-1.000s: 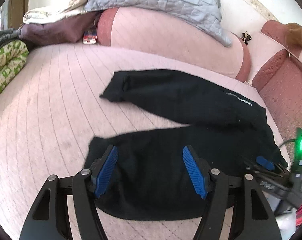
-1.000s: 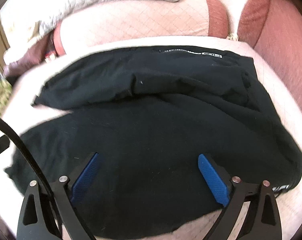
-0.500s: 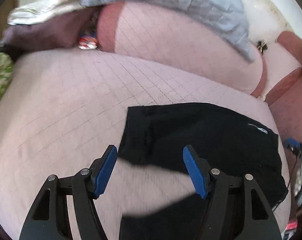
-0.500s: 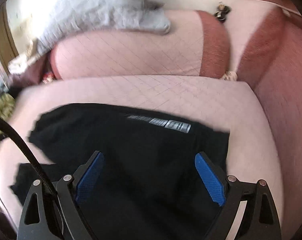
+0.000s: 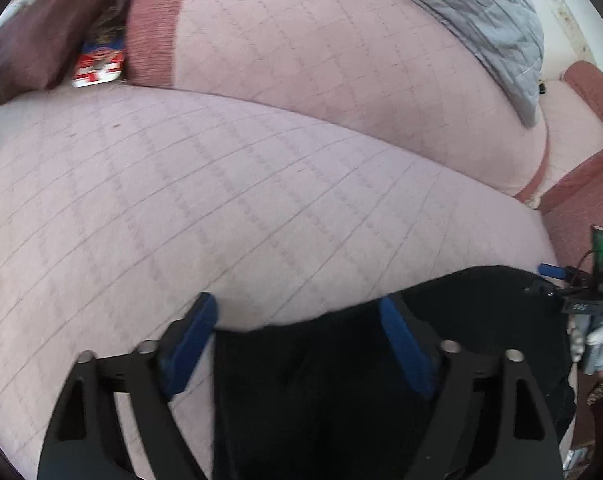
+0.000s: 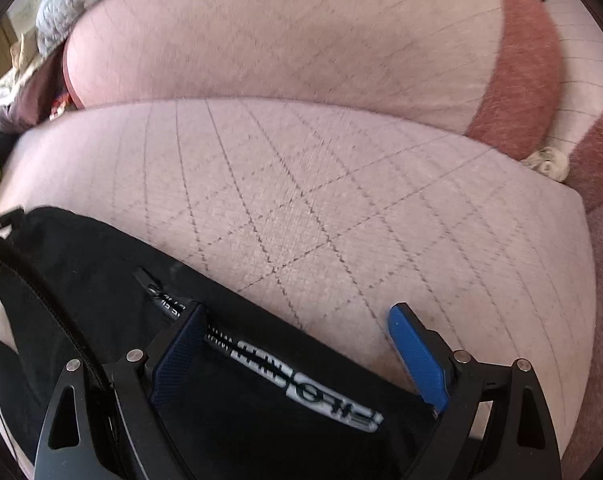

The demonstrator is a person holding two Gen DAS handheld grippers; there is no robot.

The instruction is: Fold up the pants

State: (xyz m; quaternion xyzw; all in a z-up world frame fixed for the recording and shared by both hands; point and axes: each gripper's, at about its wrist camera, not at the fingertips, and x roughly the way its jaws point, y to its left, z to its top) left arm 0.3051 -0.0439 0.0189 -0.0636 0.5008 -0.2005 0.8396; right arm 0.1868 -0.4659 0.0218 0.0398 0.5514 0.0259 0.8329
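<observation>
Both claws, left claw (image 5: 297,344) and right claw (image 6: 297,354), hang spread over the black pants (image 6: 113,268) at six o'clock on the pink sofa seat (image 6: 321,200). Pinching one layer only could let the slack fabric bunch and skew the fold.

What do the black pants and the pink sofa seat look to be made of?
Black pants: soft matte knit, likely jersey or fleece; it drapes limply, with a white printed logo.
Sofa seat: pale pink woven upholstery, matte, stitched in a diamond quilt pattern; exact fibre unclear.
</observation>
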